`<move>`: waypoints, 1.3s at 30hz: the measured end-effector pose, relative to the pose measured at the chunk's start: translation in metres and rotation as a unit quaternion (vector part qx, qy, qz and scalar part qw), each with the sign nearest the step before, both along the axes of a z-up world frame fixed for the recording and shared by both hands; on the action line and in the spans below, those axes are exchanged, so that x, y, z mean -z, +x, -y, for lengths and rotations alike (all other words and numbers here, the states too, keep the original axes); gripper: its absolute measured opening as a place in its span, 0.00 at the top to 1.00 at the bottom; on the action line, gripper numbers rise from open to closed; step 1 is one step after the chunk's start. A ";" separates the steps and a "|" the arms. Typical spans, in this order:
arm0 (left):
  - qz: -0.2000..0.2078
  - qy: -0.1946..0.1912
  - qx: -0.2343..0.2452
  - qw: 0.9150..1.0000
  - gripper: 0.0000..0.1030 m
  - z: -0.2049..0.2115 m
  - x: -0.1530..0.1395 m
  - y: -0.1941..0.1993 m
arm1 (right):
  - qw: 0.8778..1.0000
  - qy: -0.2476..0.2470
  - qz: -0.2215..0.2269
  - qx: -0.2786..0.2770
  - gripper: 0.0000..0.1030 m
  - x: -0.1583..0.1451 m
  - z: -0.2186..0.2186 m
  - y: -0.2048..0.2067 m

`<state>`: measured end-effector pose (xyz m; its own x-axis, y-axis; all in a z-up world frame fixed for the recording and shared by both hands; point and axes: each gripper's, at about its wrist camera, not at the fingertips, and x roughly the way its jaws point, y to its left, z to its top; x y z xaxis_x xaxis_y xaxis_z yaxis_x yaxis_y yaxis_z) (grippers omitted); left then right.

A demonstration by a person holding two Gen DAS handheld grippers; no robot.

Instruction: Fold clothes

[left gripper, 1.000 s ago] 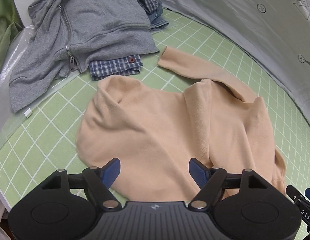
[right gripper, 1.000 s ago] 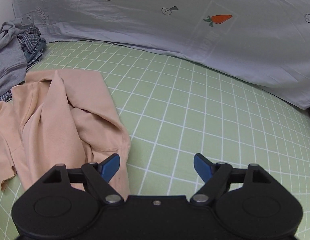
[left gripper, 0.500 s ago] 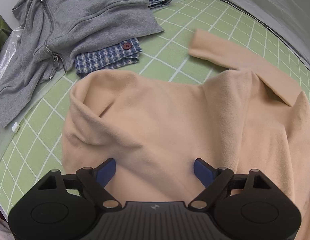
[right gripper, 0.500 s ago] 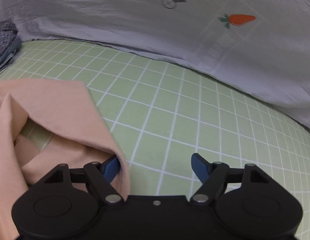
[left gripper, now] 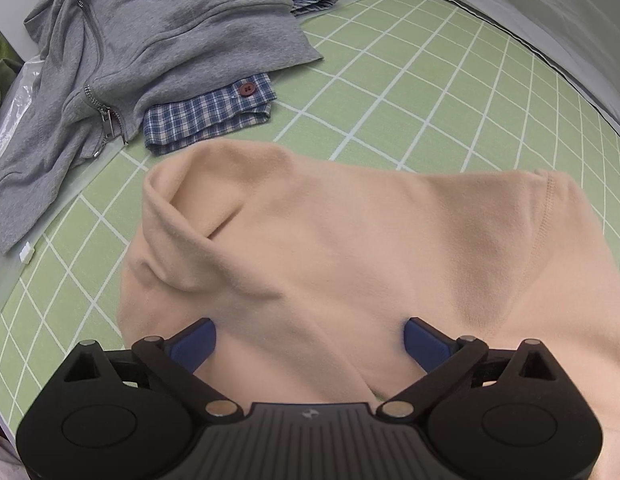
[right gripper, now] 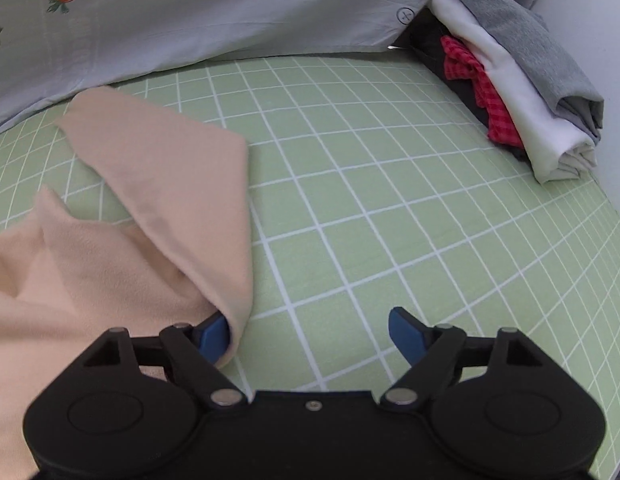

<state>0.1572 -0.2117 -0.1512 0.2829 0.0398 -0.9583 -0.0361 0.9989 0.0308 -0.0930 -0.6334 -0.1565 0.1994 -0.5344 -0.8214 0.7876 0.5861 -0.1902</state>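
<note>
— What had changed from a second before?

— The left gripper had come in low over the peach fleece sweatshirt, which by then filled most of its view. The sleeve that had lain stretched toward the grey hoodie was gone from that side. The right gripper had swung round: a folded stack came into its view, and a flap of the peach fleece sweatshirt draped over its left finger.

— Were the fingers gripping?

— No. Both pairs stood wide. The left pair straddled a fold of fleece without pinching it; the right pair had cloth only against the one finger, bare mat between them.

— And the count?

— One sweatshirt, rumpled on the green grid-patterned surface. Beyond it, one grey zip hoodie lying over one blue plaid shirt. On the right, one folded stack of clothes showing four layers, grey, white, red check and black, beside the pale carrot-print sheet.
</note>
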 end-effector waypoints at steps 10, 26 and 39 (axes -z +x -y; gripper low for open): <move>-0.010 0.001 -0.009 1.000 0.01 0.000 0.003 0.000 | 0.989 -0.052 0.027 -0.133 0.20 -0.008 0.003 0.096; -0.014 0.001 -0.017 1.000 0.00 0.002 0.007 -0.004 | 0.992 -0.092 0.083 0.007 0.98 -0.049 0.066 0.027; -0.021 0.005 0.002 1.000 0.02 0.013 -0.001 -0.001 | 0.988 -0.016 0.043 0.149 0.50 -0.020 0.044 -0.069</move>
